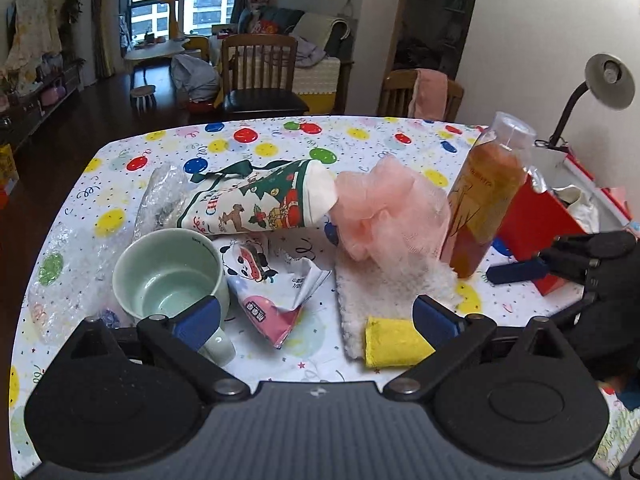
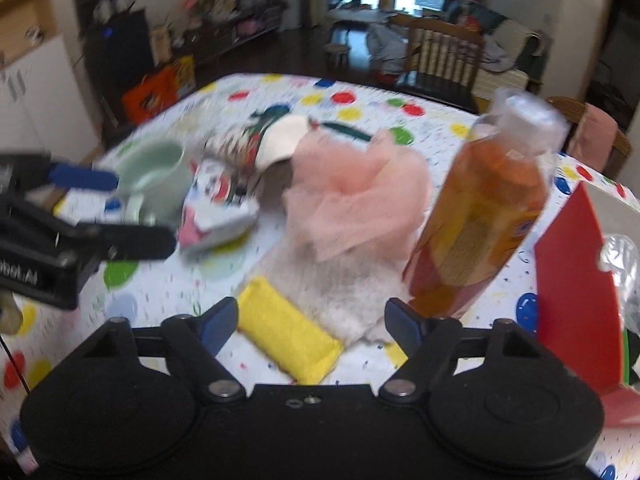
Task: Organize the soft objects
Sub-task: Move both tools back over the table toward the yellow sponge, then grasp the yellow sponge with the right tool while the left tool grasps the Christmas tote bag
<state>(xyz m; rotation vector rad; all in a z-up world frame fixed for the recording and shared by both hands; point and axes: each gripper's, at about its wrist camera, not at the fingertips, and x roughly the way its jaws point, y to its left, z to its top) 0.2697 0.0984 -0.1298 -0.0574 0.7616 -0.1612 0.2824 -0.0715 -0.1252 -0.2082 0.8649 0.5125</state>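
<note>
A pink mesh bath pouf [image 1: 384, 212] [image 2: 356, 200] lies mid-table on a white fluffy cloth [image 1: 380, 292] [image 2: 344, 292]. A yellow sponge [image 1: 396, 342] [image 2: 288, 340] rests at the cloth's near edge. A Christmas-print stocking [image 1: 260, 200] [image 2: 272, 144] lies left of the pouf. My left gripper [image 1: 316, 320] is open and empty, low over the table in front of the sponge. My right gripper [image 2: 308, 320] is open and empty, its fingers either side of the sponge and cloth; it also shows in the left wrist view [image 1: 520, 272].
An orange bottle [image 1: 484, 200] [image 2: 480, 208] stands right of the pouf. A green mug [image 1: 168, 272] [image 2: 152, 172] and a panda tissue pack [image 1: 268, 280] [image 2: 216, 204] lie left. A red box [image 1: 536, 224] [image 2: 572, 288] stands at the right edge. Bubble wrap [image 1: 60, 280] lies far left.
</note>
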